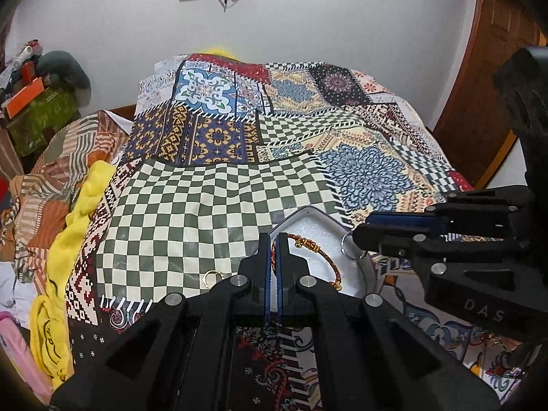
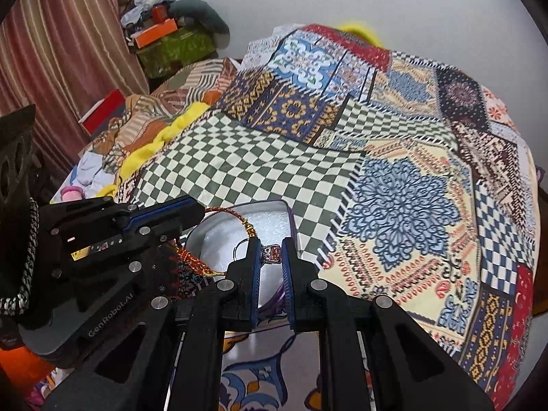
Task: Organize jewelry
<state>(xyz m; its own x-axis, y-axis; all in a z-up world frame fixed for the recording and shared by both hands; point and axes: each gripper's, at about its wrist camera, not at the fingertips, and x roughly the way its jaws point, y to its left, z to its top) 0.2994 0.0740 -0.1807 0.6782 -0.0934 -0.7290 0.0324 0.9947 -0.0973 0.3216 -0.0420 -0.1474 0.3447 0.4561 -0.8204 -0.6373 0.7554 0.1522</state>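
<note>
A silver tin [image 1: 310, 210] with white foam lining lies on the patterned bedspread; it also shows in the right wrist view [image 2: 274, 204]. My left gripper [image 1: 273, 239] is shut on a red and gold bracelet [image 1: 316, 251] that curves across the foam; the bracelet also shows in the right wrist view [image 2: 245, 223]. My right gripper [image 2: 270, 248] is shut on a silver ring with a pink stone [image 2: 270, 252] over the tin. The ring's band [image 1: 346, 245] shows at the right gripper [image 1: 358, 233] tip in the left wrist view. A gold ring [image 1: 213, 276] lies on the checked cloth left of the tin.
Yellow cloth [image 1: 73, 236] and striped bedding [image 1: 51, 178] lie along the bed's left side. Boxes and clutter [image 2: 167, 41] stand at the back left by a curtain. A wooden headboard [image 1: 479, 78] rises at the right.
</note>
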